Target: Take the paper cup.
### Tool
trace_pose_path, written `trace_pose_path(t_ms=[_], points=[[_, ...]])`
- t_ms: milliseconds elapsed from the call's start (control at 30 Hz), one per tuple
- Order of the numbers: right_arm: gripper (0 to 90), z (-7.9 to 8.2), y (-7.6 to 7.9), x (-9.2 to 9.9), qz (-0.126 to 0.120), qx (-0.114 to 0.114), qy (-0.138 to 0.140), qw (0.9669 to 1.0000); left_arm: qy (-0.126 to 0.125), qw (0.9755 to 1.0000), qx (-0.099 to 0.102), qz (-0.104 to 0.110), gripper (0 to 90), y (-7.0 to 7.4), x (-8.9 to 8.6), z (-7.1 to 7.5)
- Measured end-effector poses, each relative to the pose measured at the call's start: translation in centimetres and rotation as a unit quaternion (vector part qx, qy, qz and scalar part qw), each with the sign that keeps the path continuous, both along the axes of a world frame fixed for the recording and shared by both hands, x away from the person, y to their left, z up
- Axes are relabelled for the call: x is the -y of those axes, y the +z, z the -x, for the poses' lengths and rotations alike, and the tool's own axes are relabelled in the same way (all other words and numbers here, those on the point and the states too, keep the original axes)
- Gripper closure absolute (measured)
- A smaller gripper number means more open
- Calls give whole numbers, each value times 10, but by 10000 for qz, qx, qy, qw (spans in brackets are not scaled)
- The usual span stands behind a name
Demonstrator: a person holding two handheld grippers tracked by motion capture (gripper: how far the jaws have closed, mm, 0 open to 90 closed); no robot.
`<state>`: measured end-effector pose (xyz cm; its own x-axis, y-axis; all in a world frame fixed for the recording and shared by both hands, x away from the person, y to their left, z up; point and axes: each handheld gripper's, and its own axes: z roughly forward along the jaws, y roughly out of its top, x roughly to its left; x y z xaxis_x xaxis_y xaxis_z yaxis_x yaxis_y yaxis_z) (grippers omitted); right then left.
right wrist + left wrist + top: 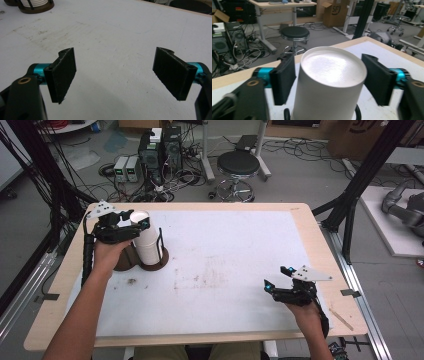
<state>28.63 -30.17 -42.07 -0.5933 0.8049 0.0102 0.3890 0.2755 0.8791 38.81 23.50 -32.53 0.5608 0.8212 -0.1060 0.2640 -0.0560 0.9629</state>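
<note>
A stack of white cups (147, 242), standing upside down, sits in a dark brown round holder (152, 265) with black wire uprights at the table's back left. My left gripper (137, 220) reaches in from the left at the top of the stack. In the left gripper view its black pads (284, 80) lie against both sides of the top white cup (332, 67). My right gripper (276, 276) hovers low over the white mat at the front right. Its jaws (115, 72) stand wide apart with bare mat between them. The holder (35, 6) shows far off in the right gripper view.
A white mat (225, 270), smudged in the middle, covers most of the wooden table (320, 245). A second dark round base (124, 261) sits left of the holder. A thin wooden stick (342, 319) lies by the front right edge. Beyond the table stand a stool (238, 165) and computers (160, 150).
</note>
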Motion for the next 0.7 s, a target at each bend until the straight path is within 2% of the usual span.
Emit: trace_pose_path(t_ms=[233,333,700], points=[[191,0,0,-1,-2,-23,16,10000,-8,9999,69,-139,336,1,1,2],[191,0,0,-1,-9,-13,22,10000,-8,9999,97,-118,338,3,1,2],[191,0,0,0,-16,-14,23,10000,-46,9994,334,-3,342,28,2,6]])
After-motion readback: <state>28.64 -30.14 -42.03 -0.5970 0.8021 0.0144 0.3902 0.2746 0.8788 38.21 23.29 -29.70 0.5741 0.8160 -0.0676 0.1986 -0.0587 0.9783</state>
